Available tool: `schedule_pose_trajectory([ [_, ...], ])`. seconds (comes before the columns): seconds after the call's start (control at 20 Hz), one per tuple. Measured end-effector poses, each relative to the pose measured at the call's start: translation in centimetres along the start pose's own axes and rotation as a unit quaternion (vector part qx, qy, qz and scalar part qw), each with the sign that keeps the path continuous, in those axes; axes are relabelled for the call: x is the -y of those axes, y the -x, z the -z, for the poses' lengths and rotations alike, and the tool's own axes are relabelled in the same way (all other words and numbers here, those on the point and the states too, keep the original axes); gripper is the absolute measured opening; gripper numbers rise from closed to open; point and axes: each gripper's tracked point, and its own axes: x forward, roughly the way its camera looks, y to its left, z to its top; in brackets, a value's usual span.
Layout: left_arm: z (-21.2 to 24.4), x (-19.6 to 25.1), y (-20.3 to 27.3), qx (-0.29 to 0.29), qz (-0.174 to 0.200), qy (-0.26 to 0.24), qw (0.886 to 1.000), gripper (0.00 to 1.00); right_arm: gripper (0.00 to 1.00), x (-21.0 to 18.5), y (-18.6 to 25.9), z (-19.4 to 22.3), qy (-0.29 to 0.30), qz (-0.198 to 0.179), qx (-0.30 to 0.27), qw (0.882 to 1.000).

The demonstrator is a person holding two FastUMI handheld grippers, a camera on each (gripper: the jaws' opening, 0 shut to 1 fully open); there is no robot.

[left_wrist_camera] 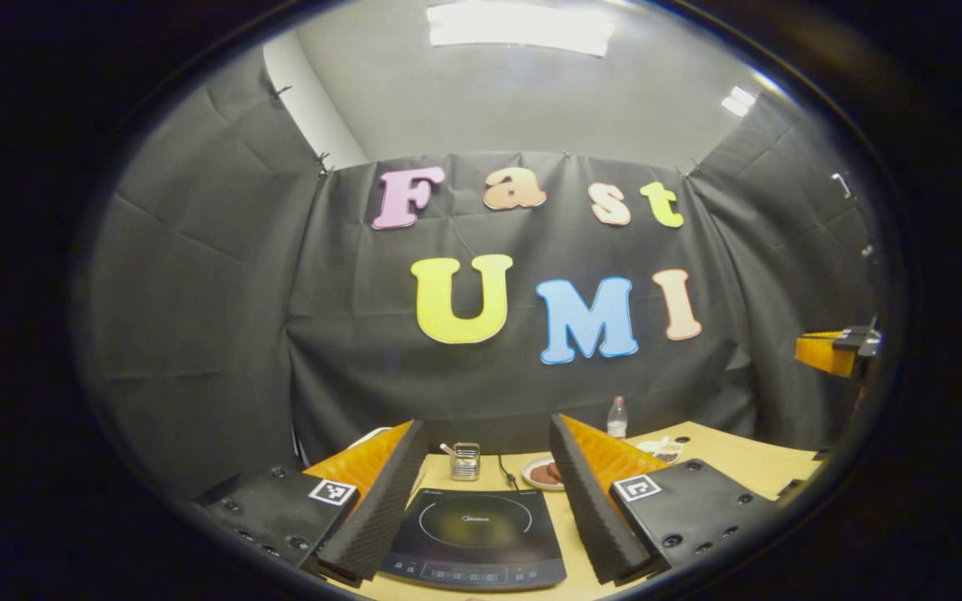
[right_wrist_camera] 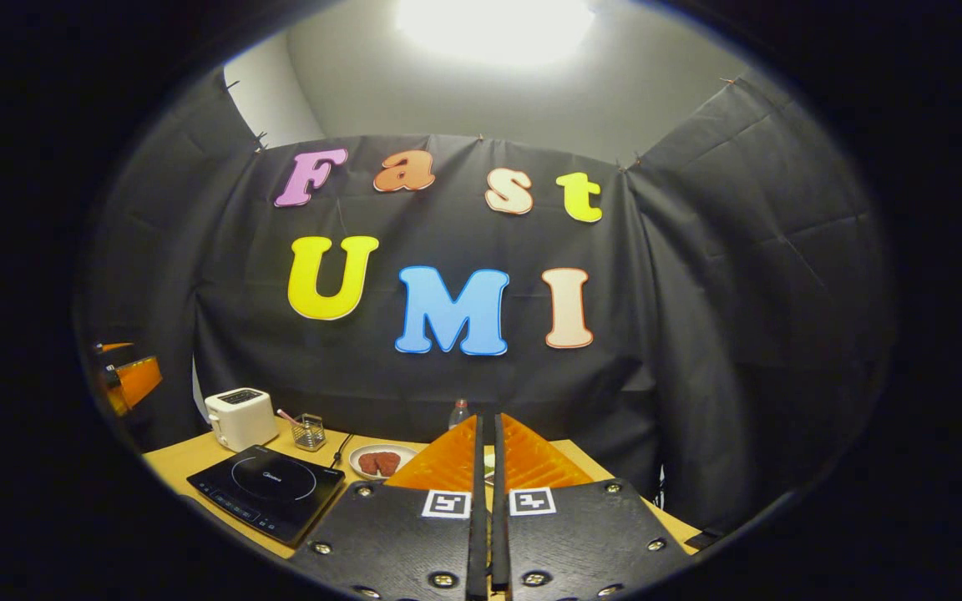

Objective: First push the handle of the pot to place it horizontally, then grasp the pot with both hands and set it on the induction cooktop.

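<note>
Black glass, the induction cooktop [left_wrist_camera: 476, 534] lies flat on the tan table [left_wrist_camera: 748, 455] at the bottom centre of the left gripper view, its control strip along the near edge and its long side running across the frame. It sits between and beyond the left gripper [left_wrist_camera: 489, 434], whose two fingers stand wide apart with nothing between them; their inner edges hide the cooktop's side edges. Behind it a small clear holder [left_wrist_camera: 465, 461], a plate of brown food [left_wrist_camera: 543, 473] half hidden by the right-hand finger, and a bottle [left_wrist_camera: 617, 417] stand near the back wall. At the right edge, part of the right gripper [left_wrist_camera: 838, 351] is cut off, so its state is unclear from there. In the right gripper view the cooktop [right_wrist_camera: 268, 491] lies at lower left, turned diagonally with one corner toward the camera, well to the left of the right gripper [right_wrist_camera: 487, 430], whose fingers are pressed together on nothing. A white toaster [right_wrist_camera: 240, 418], the holder [right_wrist_camera: 308, 431], the plate [right_wrist_camera: 377, 461] and the bottle's top [right_wrist_camera: 458, 412] line the back. A piece of the left gripper [right_wrist_camera: 130, 380] shows at the left edge.
</note>
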Motion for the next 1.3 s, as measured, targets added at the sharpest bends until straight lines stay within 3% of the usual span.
schedule_pose_trajectory([
  [0.35, -0.2, 0.1, 0.1, 0.008, 0.009, -0.006, 1.0, 0.97, 0.02, -2.6, 0.3, 3.6, 0.007, -0.062, -0.051, 0.997],
  [0.7, 0.6, 2.1, -1.6, -0.003, -0.004, -0.005, 1.0, 0.99, 0.02, -3.7, -0.7, 8.5, 0.023, -0.134, -0.116, 0.984],
  [1.0, 1.0, 4.5, -3.7, -0.009, -0.016, -0.013, 1.0, 0.93, 0.02, -5.3, -1.1, 14.0, 0.046, -0.218, -0.186, 0.957],
  [1.05, 1.2, 5.0, -4.0, -0.012, -0.019, -0.013, 1.0, 0.99, 0.03, -5.6, -1.0, 14.9, 0.05, -0.232, -0.196, 0.952],
  [1.2, 1.5, 5.9, -4.7, -0.018, -0.027, -0.016, 0.999, 0.96, 0.03, -6.2, -0.9, 17.2, 0.068, -0.267, -0.218, 0.936],
  [1.3, 1.8, 6.2, -5.2, -0.022, -0.033, -0.019, 0.999, 0.99, 0.03, -6.8, -0.8, 18.7, 0.071, -0.291, -0.234, 0.925],
])
